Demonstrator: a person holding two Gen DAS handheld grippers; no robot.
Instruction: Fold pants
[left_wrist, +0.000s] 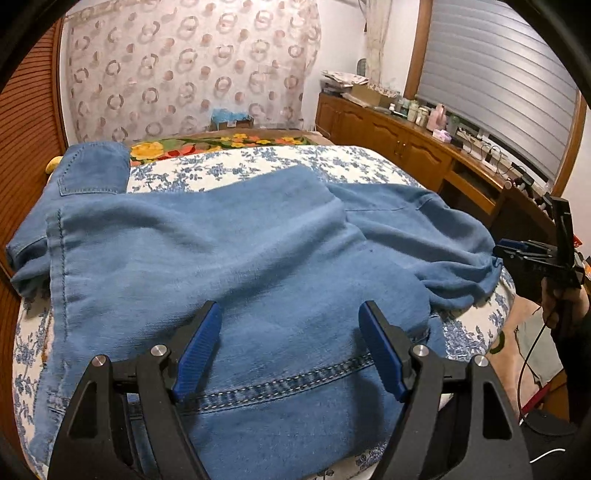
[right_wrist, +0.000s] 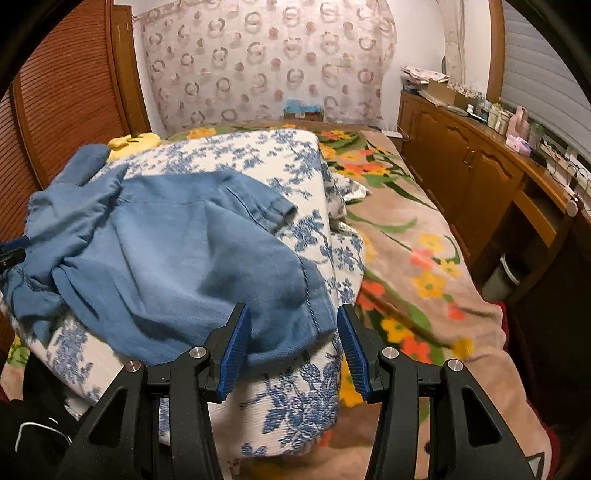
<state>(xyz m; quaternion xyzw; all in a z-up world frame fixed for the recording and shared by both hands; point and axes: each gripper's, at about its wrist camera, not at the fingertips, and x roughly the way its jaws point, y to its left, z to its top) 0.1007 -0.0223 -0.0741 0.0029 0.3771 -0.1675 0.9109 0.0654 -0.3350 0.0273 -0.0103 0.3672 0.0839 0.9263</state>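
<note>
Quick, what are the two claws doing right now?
Left gripper: open, empty, over the pants.
Right gripper: open, empty, at the pants' edge.

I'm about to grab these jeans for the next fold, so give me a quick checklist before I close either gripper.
1. Left gripper open: ok, jaws spread wide.
2. Right gripper open: ok, jaws apart.
3. Denim between the left fingers: ok, it hangs over the jeans near the stitched seam.
4. Denim between the right fingers: ok, the jeans' edge sits between them.
5. Jeans lying flat: not ok, bunched and wrinkled on the blue floral quilt.
6. Whether either gripper touches the fabric: cannot tell.
</note>
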